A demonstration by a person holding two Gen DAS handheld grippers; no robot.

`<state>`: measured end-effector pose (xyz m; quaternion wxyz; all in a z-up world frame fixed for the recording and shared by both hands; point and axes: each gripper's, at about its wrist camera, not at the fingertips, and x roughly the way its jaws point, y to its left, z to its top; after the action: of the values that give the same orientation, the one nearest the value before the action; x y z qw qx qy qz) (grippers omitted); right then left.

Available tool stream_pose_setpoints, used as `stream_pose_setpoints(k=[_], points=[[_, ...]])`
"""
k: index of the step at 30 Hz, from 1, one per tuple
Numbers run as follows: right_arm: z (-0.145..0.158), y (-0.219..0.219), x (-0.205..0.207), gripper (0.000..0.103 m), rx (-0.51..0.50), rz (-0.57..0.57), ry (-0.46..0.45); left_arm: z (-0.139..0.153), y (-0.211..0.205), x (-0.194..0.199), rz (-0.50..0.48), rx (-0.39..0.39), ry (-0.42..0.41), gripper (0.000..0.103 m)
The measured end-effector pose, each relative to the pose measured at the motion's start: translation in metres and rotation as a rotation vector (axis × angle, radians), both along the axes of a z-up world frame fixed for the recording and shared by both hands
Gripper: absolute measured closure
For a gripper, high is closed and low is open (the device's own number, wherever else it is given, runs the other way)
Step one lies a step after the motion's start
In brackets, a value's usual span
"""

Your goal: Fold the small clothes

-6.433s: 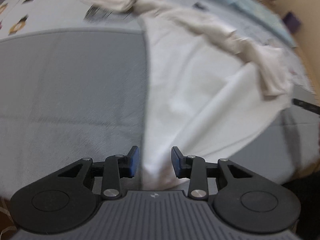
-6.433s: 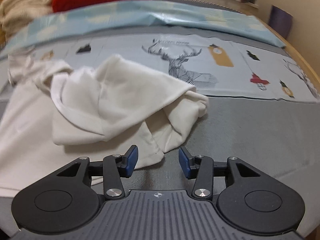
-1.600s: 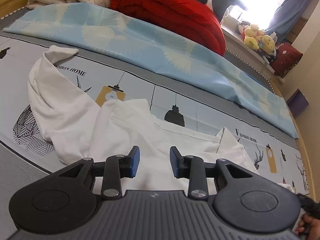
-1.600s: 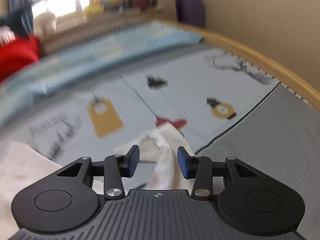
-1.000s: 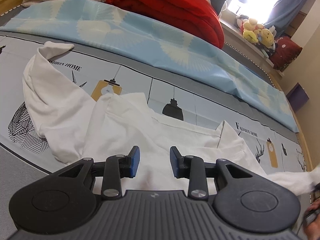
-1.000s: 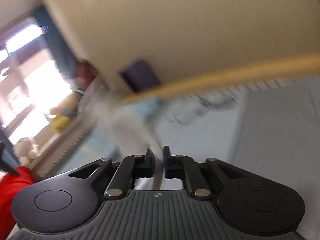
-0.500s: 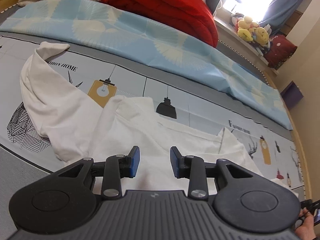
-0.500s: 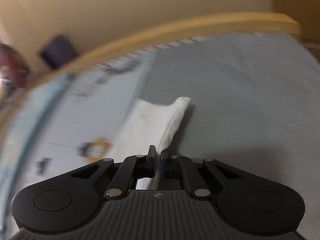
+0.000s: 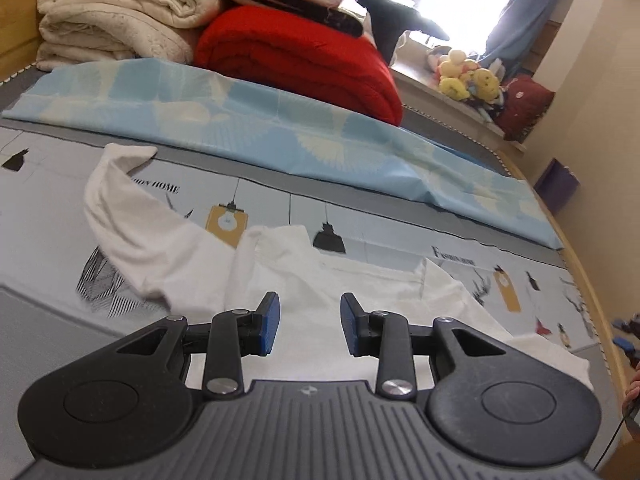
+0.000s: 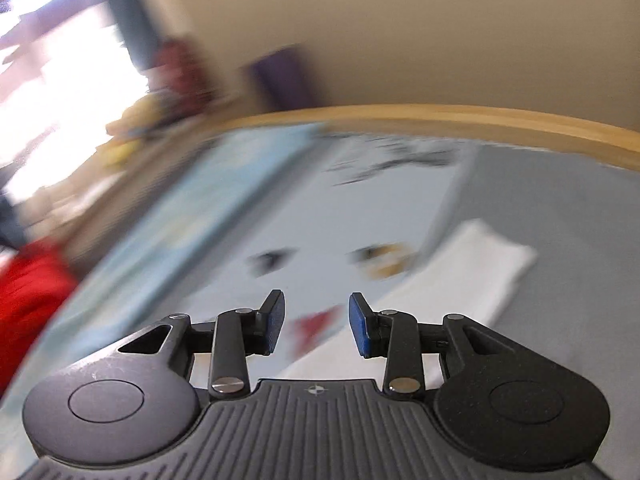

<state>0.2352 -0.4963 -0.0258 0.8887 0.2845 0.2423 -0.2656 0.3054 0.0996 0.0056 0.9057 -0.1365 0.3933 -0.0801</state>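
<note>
Right wrist view is smeared with motion blur: window, red bundle and prints on the sheet (image 10: 328, 240) are hard to make out, only the white sleeve (image 10: 472, 272) lying flat near the wooden bed rail (image 10: 440, 116) reads clearly. The right gripper (image 10: 316, 324) has its jaws opening with nothing between them, sleeve lying past and to the right of the blue pads. Left wrist view is sharp and shows what the other misses: the white shirt (image 9: 304, 276) spread on the printed sheet, one sleeve curling up to the left, the other running off right, its lower body hidden under the left gripper (image 9: 306, 326), whose fingers stand apart above the cloth, gripping nothing. Behind are a blue cover (image 9: 280, 120), red blanket (image 9: 304, 56), cream blankets (image 9: 116, 12), plush toys (image 9: 468, 76). At the right edge a bit of hand (image 9: 632, 384) is cut off.
</note>
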Motion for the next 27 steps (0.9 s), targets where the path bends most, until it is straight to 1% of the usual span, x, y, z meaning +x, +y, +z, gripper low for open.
stream_pose_setpoints(k=[1,2,4,6,8,10,12,13,15,17,19,21,24,25,26,27], points=[[0.008,0.012,-0.002,0.066,0.005,0.063,-0.007,0.005,0.003,-0.013,-0.012,-0.003,0.002,0.067],[0.015,0.029,-0.013,0.066,0.01,0.133,-0.009,0.01,0.006,-0.025,-0.025,-0.002,0.0,0.067],[0.029,0.055,-0.031,0.066,0.02,0.249,0.028,0.017,0.013,-0.055,-0.051,0.011,-0.013,0.067],[0.026,0.08,-0.056,0.066,0.039,0.326,0.085,0.015,0.022,-0.087,-0.061,0.021,-0.005,0.067],[0.02,0.097,-0.085,0.066,0.063,0.364,0.15,0.001,0.034,-0.117,-0.043,0.017,0.036,0.067],[0.003,0.115,-0.112,0.066,0.091,0.396,0.208,-0.02,0.045,-0.141,-0.004,0.005,0.1,0.067],[-0.028,0.122,-0.132,0.066,0.117,0.402,0.286,-0.046,0.055,-0.16,0.032,-0.012,0.175,0.067],[-0.039,0.125,-0.14,0.066,0.123,0.409,0.325,-0.057,0.059,-0.166,0.041,-0.013,0.205,0.067],[-0.063,0.135,-0.15,0.066,0.128,0.411,0.414,-0.08,0.064,-0.176,0.047,0.027,0.275,0.067],[-0.084,0.142,-0.152,0.066,0.133,0.423,0.471,-0.099,0.066,-0.182,0.026,0.061,0.334,0.067],[-0.099,0.148,-0.155,0.066,0.103,0.434,0.523,-0.112,0.068,-0.187,0.006,0.093,0.373,0.067],[-0.108,0.152,-0.155,0.066,0.056,0.445,0.57,-0.123,0.07,-0.19,-0.005,0.106,0.403,0.067],[-0.122,0.157,-0.157,0.067,0.039,0.486,0.636,-0.136,0.068,-0.193,-0.021,0.129,0.432,0.067],[-0.122,0.157,-0.159,0.077,0.021,0.502,0.637,-0.14,0.067,-0.194,-0.018,0.146,0.438,0.067],[-0.122,0.159,-0.16,0.09,0.006,0.526,0.637,-0.144,0.066,-0.196,-0.018,0.155,0.447,0.067],[-0.118,0.16,-0.162,0.097,0.018,0.539,0.623,-0.149,0.065,-0.197,-0.017,0.159,0.458,0.076]])
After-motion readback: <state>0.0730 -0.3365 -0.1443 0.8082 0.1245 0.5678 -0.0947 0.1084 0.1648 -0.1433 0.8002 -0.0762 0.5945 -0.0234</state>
